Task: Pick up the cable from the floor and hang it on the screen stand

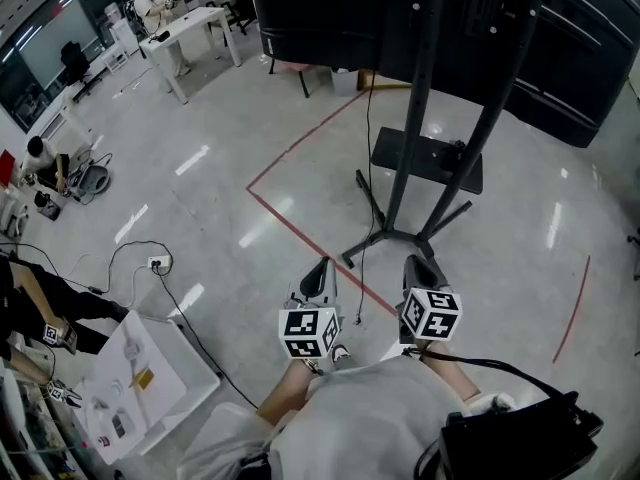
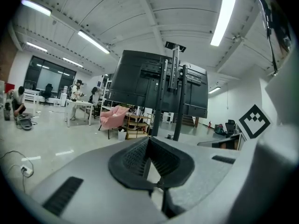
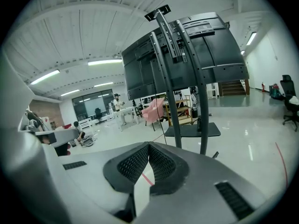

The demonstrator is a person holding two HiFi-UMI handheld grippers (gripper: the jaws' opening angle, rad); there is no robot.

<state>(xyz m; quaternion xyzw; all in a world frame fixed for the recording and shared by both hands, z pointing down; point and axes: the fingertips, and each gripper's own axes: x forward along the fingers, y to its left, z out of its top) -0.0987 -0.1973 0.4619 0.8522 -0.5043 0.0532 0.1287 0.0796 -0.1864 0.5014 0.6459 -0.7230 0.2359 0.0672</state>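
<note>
1. While the shiny floor (image 1: 200, 208) lies below them, the left claw (image 1: 318, 274) and the right claw (image 1: 424, 266) are each pressed together on nothing.
2. The cable (image 1: 367, 128) is thin and black. It hangs beside the screen stand (image 1: 413, 118) with its straight dark poles, and its low end shows between the claws.
3. Its top end is lost against the dark screen (image 1: 330, 8).

Grey tongs (image 2: 148, 141), black ribbed pads (image 2: 164, 161)

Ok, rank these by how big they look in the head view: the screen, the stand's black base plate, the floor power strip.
Largest: screen.
Then: black base plate.
Smallest: power strip.
The gaps are clear, so none tie.
</note>
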